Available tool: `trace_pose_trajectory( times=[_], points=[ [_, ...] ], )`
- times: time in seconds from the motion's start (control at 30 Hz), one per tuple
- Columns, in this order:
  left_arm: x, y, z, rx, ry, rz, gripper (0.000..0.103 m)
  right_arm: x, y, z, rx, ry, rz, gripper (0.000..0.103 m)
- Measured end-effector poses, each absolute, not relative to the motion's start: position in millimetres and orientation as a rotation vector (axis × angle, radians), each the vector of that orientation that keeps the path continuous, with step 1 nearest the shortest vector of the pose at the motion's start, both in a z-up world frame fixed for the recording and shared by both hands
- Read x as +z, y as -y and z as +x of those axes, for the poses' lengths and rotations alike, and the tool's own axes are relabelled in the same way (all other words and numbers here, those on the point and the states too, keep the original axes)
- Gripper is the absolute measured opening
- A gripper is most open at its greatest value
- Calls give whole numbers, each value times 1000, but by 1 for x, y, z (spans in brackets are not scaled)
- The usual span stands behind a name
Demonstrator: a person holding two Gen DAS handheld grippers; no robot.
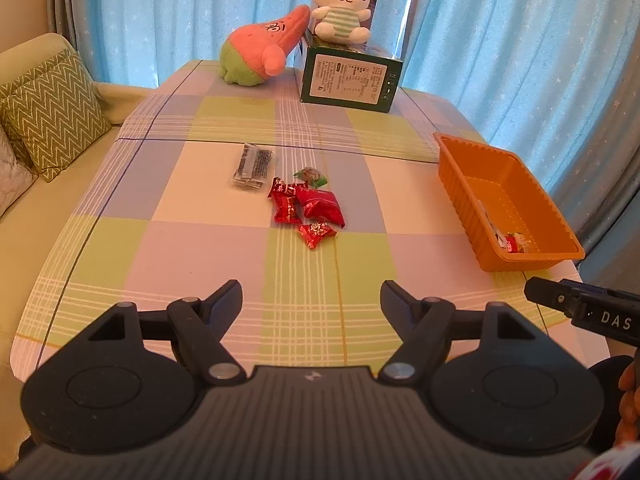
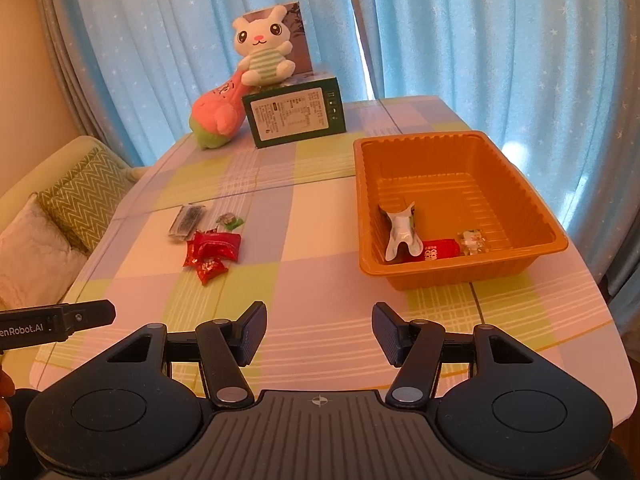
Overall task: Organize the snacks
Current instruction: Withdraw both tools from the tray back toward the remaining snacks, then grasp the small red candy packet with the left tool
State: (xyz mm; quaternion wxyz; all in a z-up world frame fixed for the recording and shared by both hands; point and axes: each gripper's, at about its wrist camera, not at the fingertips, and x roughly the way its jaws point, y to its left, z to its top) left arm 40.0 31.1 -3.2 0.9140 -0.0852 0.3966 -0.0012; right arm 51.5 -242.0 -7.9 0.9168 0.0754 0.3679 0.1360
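Loose snacks lie mid-table: two red packets [image 1: 320, 208], a small red candy [image 1: 316, 235], a green-wrapped candy [image 1: 310, 176] and a dark clear packet [image 1: 253, 166]. My left gripper [image 1: 311, 296] hovers open over the near table, short of them, with nothing between its jaws. The orange basket [image 2: 420, 138] stands at the right and holds a white packet [image 2: 402, 232], a red packet [image 2: 436, 250] and a clear-wrapped candy [image 2: 474, 242]. My right gripper [image 2: 319, 328] is open and empty, in front of the basket. The same red packets [image 2: 214, 248] sit to its left.
A pink plush [image 1: 260, 50], a white bunny plush [image 1: 340, 8] and a green box [image 1: 348, 78] stand at the table's far end before blue curtains. A sofa with a zigzag cushion [image 1: 52, 108] runs along the left. The table's rounded near edge lies just below both grippers.
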Motion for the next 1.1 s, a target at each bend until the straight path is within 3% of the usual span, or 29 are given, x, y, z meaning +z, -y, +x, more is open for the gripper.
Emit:
trace_pose_trajectory(
  times=[0.27,0.7,0.8,1.1],
  points=[
    [-22,-42,57,-5,-855,-154,72,-23,226,65,303,-781,130,59],
    [-62,-44,131,-172,-881,-7,52,-59,193,117,341,-803,102,58],
    [-73,-42,146,-218,-880,32,49,-66,187,130,349,-809,96,48],
    [-99,-23,183,-353,-835,182,40,-80,180,160,349,-822,100,47]
  ],
)
